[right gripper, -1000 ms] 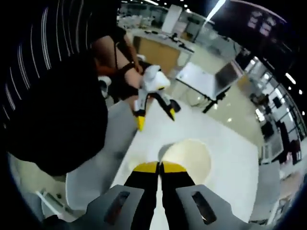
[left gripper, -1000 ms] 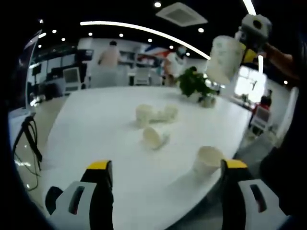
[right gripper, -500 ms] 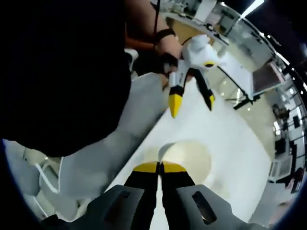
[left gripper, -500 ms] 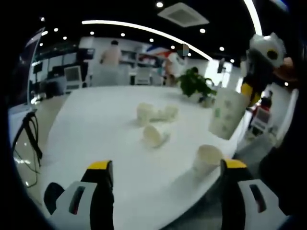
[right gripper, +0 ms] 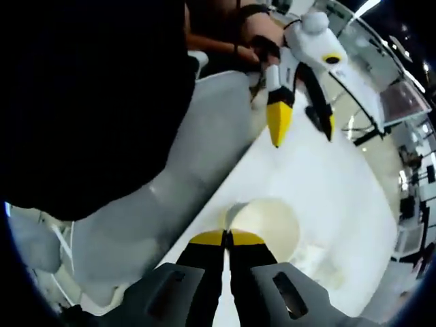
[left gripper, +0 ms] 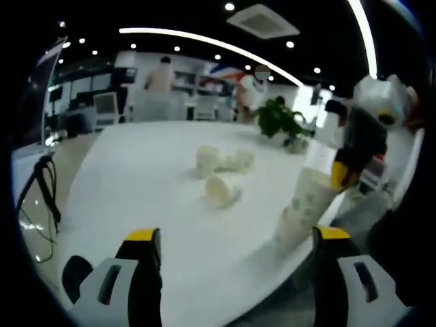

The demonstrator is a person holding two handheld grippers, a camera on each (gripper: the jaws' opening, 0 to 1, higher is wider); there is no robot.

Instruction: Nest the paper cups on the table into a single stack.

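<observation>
The right gripper (left gripper: 338, 178) is closed on the rim of a white paper cup (left gripper: 306, 197) and holds it into an upright cup (left gripper: 289, 231) at the near edge of the bench (left gripper: 136, 184); it seems partly nested. Three more cups (left gripper: 221, 170), at least one on its side, lie beyond this cup and are left to stack. The left gripper (left gripper: 235, 235) is wide open and empty.
</observation>
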